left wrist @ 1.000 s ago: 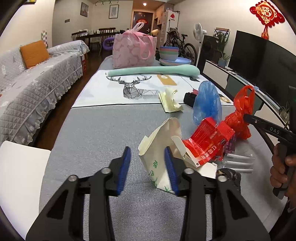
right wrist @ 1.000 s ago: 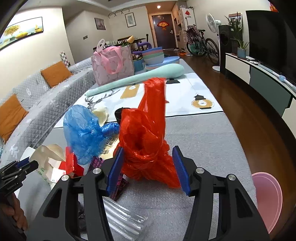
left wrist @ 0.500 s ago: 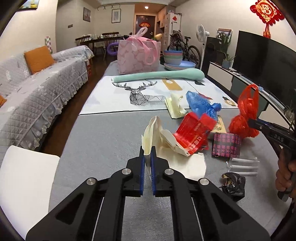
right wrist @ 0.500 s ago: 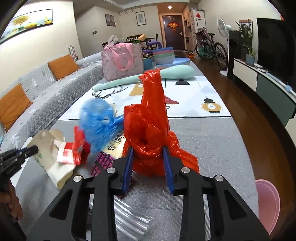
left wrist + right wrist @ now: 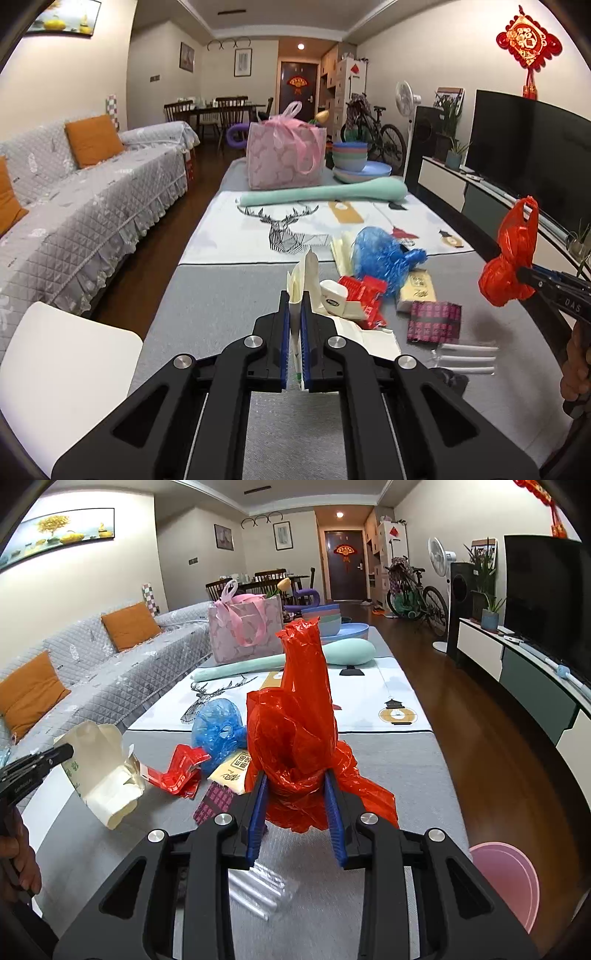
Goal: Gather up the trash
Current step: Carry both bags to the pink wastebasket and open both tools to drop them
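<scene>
Two pieces are in hand and the rest waits. The left gripper [image 5: 295, 306] is clenched on the flap of a cream paper carton [image 5: 101, 775], low centre of its view and clear of the grey table [image 5: 221, 295]; the right gripper [image 5: 295, 794] squeezes a crumpled red plastic bag [image 5: 295, 731] — both look lifted. Left on the table, mid-frame: a blue bag [image 5: 380, 254], red wrapper [image 5: 364, 293], dark packet [image 5: 434, 321] and clear tubes [image 5: 467, 356]. No bin is identifiable, so nothing appears disposed of yet.

Both our wrist views look down the grey table [image 5: 221, 302] toward the pink bag [image 5: 284, 157]; left sits nearer the sofa side, right nearer the television side; we share the blue bag [image 5: 218, 725] litter.
</scene>
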A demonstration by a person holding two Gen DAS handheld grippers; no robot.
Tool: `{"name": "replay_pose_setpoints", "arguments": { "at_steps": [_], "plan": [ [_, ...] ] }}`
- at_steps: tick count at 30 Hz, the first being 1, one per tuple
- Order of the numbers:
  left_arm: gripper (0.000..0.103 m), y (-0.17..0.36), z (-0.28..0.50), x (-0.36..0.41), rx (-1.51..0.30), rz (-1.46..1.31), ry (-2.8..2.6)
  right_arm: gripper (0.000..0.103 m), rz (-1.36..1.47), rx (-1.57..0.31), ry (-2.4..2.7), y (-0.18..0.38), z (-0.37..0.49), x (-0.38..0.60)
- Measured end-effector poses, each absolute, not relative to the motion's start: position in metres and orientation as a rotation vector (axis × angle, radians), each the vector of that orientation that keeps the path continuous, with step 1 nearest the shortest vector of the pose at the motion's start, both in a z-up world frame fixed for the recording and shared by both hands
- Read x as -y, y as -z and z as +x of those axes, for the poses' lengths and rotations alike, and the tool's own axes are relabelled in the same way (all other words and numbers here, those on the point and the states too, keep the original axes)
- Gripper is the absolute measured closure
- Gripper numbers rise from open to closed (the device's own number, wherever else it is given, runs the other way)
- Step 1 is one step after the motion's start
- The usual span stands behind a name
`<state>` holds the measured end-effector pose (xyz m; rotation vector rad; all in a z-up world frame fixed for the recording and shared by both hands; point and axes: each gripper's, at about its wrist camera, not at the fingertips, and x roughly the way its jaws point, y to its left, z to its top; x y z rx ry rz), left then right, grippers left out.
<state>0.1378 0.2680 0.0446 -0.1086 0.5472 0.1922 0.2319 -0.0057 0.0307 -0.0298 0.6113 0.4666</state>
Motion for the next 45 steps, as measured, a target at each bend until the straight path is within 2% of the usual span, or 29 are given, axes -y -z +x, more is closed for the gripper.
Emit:
{"name": "replay_pose_setpoints", "arguments": {
  "at_steps": [28,45],
  "plan": [
    [0.098,-0.068,0.107,-0.204,-0.467,-0.117,-0.091,0.073,-0.047,-0.561,-0.410,-0.057,0.168,0.078],
    [0.098,-0.058,0.109,-0.114,-0.515,-0.097,0.051,0.073,-0.005,-0.545,-0.316,-0.062,0.162,0.144]
  ]
}}
